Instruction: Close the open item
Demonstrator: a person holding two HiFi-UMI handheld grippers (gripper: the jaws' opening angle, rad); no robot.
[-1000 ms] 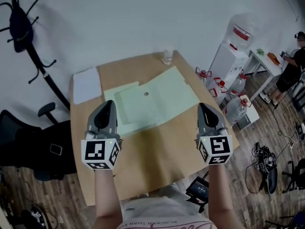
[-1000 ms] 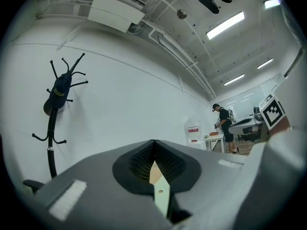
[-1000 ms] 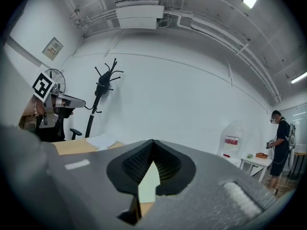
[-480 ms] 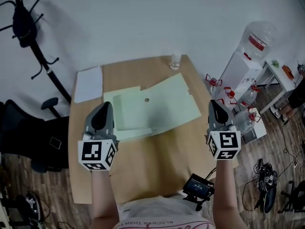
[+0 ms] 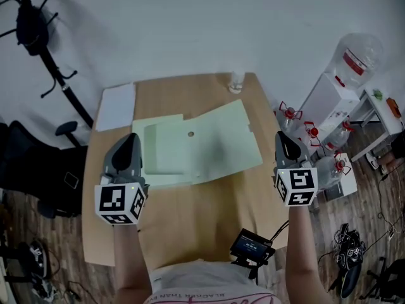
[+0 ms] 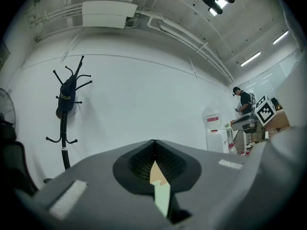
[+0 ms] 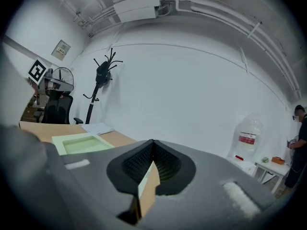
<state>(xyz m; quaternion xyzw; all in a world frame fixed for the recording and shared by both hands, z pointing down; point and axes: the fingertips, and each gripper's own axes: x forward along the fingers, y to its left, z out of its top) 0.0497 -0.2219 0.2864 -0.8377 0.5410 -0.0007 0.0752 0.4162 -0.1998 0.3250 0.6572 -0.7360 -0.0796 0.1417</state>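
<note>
the green folder [image 5: 196,147] lay open and flat on the far half of the wooden table [image 5: 209,214], its wider flap spread to the right. we held the left gripper [image 5: 130,138] above the folder's left edge, forearm reaching straight up from our body, jaws pointing at the wall. its jaws were pressed together at the tips with nothing between them. we held the right gripper [image 5: 283,137] level with it over the table's right edge, apart from the folder, forearm roughly parallel to the other; its jaws were also together and empty. a white sheet [image 5: 116,106] lay at the far left corner, a glass [image 5: 236,81] near the far edge. a coat stand [image 5: 44,49] stood to the left.
</note>
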